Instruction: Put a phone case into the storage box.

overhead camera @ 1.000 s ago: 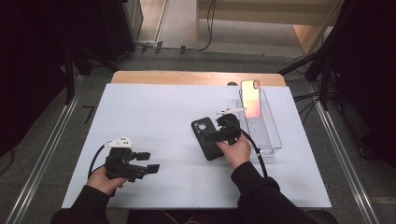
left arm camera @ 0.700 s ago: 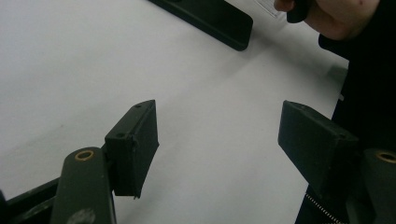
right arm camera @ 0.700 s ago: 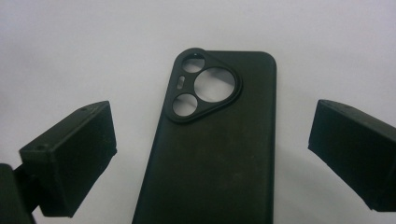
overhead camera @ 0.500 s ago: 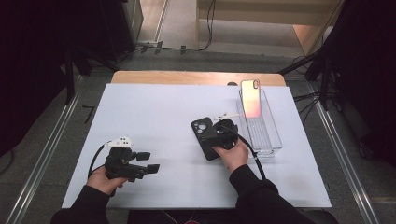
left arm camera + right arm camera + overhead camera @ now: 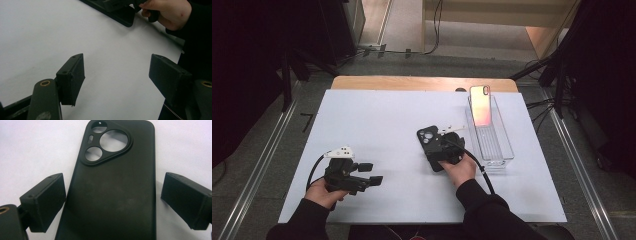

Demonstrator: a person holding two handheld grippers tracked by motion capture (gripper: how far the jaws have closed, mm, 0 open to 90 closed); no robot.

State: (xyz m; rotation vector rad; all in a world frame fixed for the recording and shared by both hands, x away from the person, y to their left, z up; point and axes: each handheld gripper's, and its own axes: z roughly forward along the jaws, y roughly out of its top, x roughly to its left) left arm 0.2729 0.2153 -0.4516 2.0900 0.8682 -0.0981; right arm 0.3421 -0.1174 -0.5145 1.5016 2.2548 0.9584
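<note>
**Two open grippers, one over a black phone case**

On the table point(image 5: 377, 125), a white sheet covered nearly the whole top, with a strip of bare wood showing at the far edge. Toward the right side of the sheet stood a clear plastic tray point(image 5: 499, 150), long and narrow, running away from the person. A phone point(image 5: 480, 106) leaned in the tray's far end, its pink-orange face turned toward the camera.

Near the front left of the sheet, the left gripper point(image 5: 373, 181) was held in the person's left hand point(image 5: 326, 192), pointing to the right. In the left gripper view its jaws stood wide apart with nothing but bare white sheet between them, and the other hand showed at the top right of that view.

Just left of the tray, the right gripper point(image 5: 443, 141) sat in the right hand point(image 5: 458, 169) over a black phone case point(image 5: 430, 145). The case lay flat on the sheet, back side up, with its camera cut-outs at the far end. In the right gripper view the case point(image 5: 112, 187) lay between the two jaws, which were spread wider than the case. The left jaw was close beside the case's edge and the right jaw stood clear of it.
</note>
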